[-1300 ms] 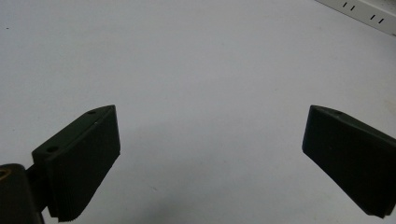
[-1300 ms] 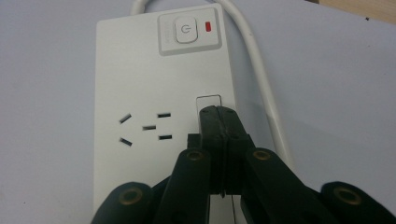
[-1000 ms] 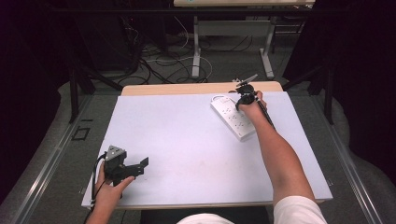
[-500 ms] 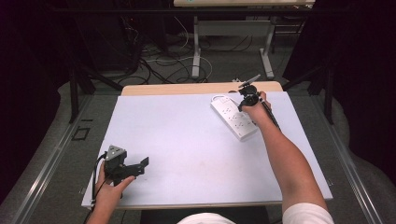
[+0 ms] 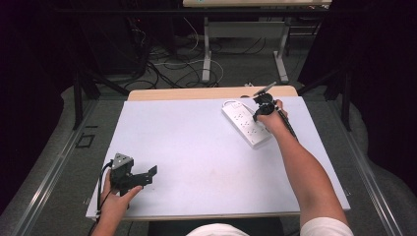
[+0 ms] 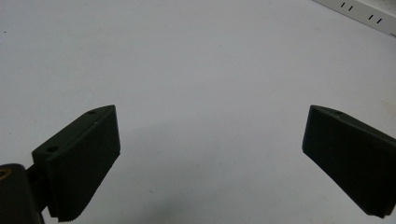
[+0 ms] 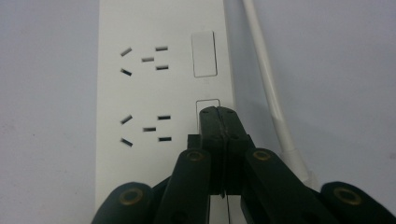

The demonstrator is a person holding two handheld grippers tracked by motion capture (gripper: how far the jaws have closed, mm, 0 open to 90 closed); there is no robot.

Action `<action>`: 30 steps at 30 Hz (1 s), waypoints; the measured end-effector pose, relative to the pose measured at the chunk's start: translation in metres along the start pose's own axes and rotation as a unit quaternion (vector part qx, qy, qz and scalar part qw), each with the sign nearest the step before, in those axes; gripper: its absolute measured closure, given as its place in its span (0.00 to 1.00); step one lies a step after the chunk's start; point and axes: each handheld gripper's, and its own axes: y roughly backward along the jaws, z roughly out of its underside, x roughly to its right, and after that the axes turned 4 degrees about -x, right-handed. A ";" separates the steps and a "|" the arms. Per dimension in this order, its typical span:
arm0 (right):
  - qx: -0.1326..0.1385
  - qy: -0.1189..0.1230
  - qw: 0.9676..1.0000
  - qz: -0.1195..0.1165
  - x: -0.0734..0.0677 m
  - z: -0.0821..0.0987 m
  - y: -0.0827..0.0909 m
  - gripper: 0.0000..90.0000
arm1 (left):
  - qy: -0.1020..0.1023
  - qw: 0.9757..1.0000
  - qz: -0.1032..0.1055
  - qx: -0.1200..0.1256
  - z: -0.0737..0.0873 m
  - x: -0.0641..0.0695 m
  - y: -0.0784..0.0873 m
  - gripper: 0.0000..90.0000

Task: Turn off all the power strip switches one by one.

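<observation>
Progress stood at an early stage, by my reading: your right gripper (image 5: 259, 109) was down at the white power strip (image 5: 246, 124), and its closed tips sat on or just over one of the rocker switches, which I judged to be the work in hand. In the right gripper view the fingers (image 7: 208, 122) were pressed flat together with nothing between them, their tips at the lower switch (image 7: 208, 106) of the two visible, whose outline showed just above them. The upper switch (image 7: 204, 54) lay clear beyond, and whether either one had been thrown I could not tell from its face. Contact itself could not be confirmed; the tips may have been touching the switch or hovering just off it. The strip lay aslant at the far right of the table (image 5: 196, 147), its white cord (image 7: 268, 79) running alongside it on the side away from the sockets (image 7: 147, 128). Your left gripper (image 5: 147, 174) rested at the near left corner of the table, well apart from the strip. Its fingers (image 6: 81, 161) stood wide open over bare table and held nothing. What remained, as I judged it, was the press itself and any further switches along the strip.
</observation>
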 end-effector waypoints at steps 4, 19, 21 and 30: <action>0.000 0.000 1.000 0.000 0.001 0.000 0.000 1.00 | -0.001 1.000 0.000 -0.003 0.000 0.000 0.000 0.05; 0.010 -0.015 1.000 -0.001 0.001 0.006 -0.001 1.00 | 0.017 1.000 0.000 0.000 0.001 -0.003 -0.001 0.05; 0.009 -0.010 1.000 0.001 0.001 0.007 -0.001 1.00 | 0.019 1.000 0.001 0.001 0.000 -0.003 -0.001 0.05; 0.011 -0.014 1.000 -0.006 0.005 0.014 0.007 1.00 | 0.012 1.000 -0.004 0.000 0.000 -0.002 -0.001 0.03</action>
